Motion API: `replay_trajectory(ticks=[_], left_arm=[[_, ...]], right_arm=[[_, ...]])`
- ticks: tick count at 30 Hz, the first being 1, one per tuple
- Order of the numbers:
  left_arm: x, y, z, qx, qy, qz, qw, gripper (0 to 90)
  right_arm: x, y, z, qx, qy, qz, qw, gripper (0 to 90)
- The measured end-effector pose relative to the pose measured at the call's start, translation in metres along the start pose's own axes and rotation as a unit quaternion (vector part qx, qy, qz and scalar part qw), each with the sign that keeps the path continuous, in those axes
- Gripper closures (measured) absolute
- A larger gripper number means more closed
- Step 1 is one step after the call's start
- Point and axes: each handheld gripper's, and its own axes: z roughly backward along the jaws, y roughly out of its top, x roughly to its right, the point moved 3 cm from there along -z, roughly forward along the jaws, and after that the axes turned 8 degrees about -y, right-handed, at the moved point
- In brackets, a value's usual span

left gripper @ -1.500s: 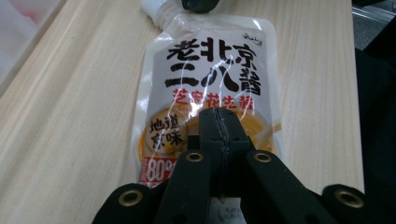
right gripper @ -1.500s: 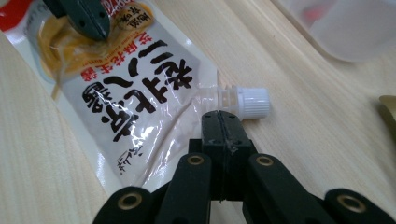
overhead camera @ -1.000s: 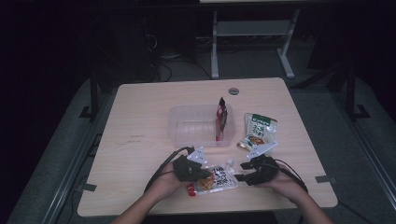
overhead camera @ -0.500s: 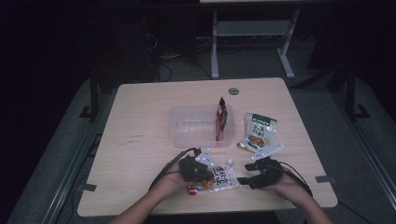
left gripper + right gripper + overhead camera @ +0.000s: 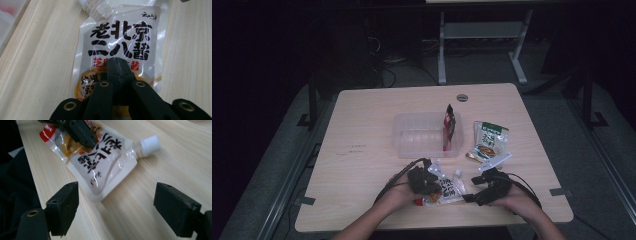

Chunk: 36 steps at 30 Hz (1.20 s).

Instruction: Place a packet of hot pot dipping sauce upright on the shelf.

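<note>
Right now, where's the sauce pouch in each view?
High view: sauce pouch lies at the near table edge, between the left gripper and right gripper.
Left gripper view: pouch at centre, running up from the shut jaws, spout at top.
Right gripper view: pouch upper centre, beyond the open jaws.
Shared landmark: its white cap, at in the high view.

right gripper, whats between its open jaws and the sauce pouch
Bare table lies between the right gripper and the sauce pouch, in the right gripper view.
</note>
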Motion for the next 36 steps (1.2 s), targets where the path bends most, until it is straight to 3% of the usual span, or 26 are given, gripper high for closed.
replay_trajectory(ticks=[13,22,29,36], left_arm=[[0.0,-0.002,0.001,0.007,-0.001,0.003,1.0,89.9],[0.0,-0.004,0.0,0.02,-0.002,0.01,0.9997,89.9],[0.001,-0.005,0.0,0.026,0.002,0.011,0.9996,89.9],[0.001,-0.005,0.0,0.031,0.002,0.011,0.9995,89.9]], right_arm=[[-0.009,0.008,-0.018,-0.015,0.046,-0.018,0.9987,33.2],[-0.003,0.015,-0.026,-0.011,0.078,-0.055,0.9954,44.9],[-0.008,0.023,-0.035,-0.021,0.083,-0.04,0.9956,52.7],[-0.007,0.023,-0.038,-0.027,0.1,-0.041,0.9938,65.0]])
